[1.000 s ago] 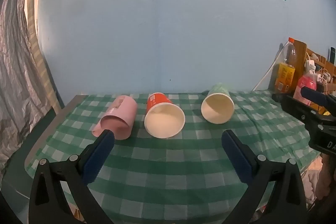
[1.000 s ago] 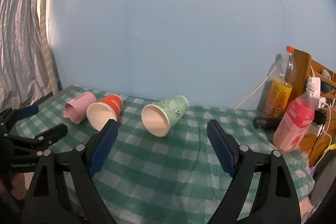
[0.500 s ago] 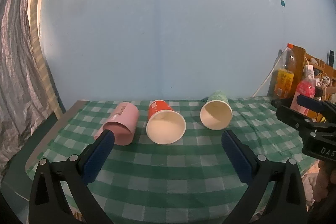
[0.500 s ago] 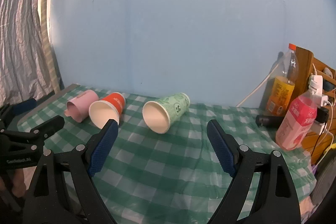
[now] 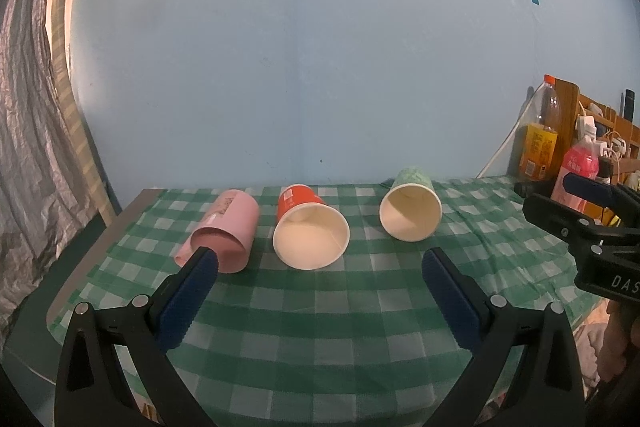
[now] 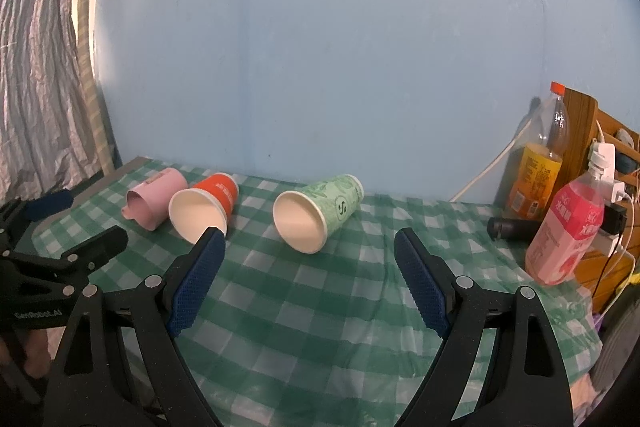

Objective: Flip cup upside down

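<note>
Three paper cups lie on their sides on a green checked tablecloth (image 5: 320, 315), mouths toward me. A pink cup (image 5: 224, 231) is at the left, a red cup (image 5: 308, 227) in the middle, a green cup (image 5: 412, 211) at the right. They also show in the right wrist view: pink cup (image 6: 158, 197), red cup (image 6: 204, 207), green cup (image 6: 320, 215). My left gripper (image 5: 318, 263) is open and empty, in front of the red cup. My right gripper (image 6: 310, 243) is open and empty, in front of the green cup.
At the table's right end stand an orange drink bottle (image 6: 538, 163), a pink drink bottle (image 6: 568, 231), a dark cylinder (image 6: 512, 227) and a wooden rack with cables (image 6: 612, 155). A blue wall is behind. A grey curtain (image 6: 36, 67) hangs at the left.
Both grippers have drawn back slightly, so the cups look a little smaller and farther. The cups have not moved. Both grippers stay open.
</note>
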Tool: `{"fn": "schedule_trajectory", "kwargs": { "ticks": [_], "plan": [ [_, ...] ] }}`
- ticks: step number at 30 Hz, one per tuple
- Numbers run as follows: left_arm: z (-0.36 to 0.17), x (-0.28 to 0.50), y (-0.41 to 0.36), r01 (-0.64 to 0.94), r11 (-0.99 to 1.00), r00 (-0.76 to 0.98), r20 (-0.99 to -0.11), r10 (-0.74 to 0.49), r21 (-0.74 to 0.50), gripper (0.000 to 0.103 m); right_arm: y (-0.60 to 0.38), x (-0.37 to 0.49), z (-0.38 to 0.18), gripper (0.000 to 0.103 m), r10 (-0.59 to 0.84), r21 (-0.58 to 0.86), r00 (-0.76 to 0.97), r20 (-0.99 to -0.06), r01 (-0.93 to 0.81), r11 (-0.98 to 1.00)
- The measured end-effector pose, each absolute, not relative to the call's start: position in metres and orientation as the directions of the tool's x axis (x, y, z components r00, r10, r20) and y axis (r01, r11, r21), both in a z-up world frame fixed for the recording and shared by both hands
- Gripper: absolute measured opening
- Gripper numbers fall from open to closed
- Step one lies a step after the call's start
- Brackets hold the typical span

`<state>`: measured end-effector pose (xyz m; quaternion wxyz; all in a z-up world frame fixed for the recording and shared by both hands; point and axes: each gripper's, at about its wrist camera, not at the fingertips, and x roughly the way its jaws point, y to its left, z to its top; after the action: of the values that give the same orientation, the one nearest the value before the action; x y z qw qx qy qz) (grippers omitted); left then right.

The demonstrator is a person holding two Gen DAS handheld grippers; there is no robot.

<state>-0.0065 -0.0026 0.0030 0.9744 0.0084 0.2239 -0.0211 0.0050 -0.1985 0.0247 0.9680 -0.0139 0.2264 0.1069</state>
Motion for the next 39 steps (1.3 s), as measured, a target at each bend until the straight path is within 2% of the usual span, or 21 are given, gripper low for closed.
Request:
{"fn": "schedule_trajectory", "kwargs": {
  "ticks": [39],
  "plan": [
    [0.0009, -0.0058, -0.0058, 0.052, 0.999, 0.891, -0.451, -0.043, 0.008, 0.103, -0.1945, 0.0056, 0.0202, 0.086, 0.210, 0.028, 0.863, -0.460, -0.222, 0.975]
  ]
}}
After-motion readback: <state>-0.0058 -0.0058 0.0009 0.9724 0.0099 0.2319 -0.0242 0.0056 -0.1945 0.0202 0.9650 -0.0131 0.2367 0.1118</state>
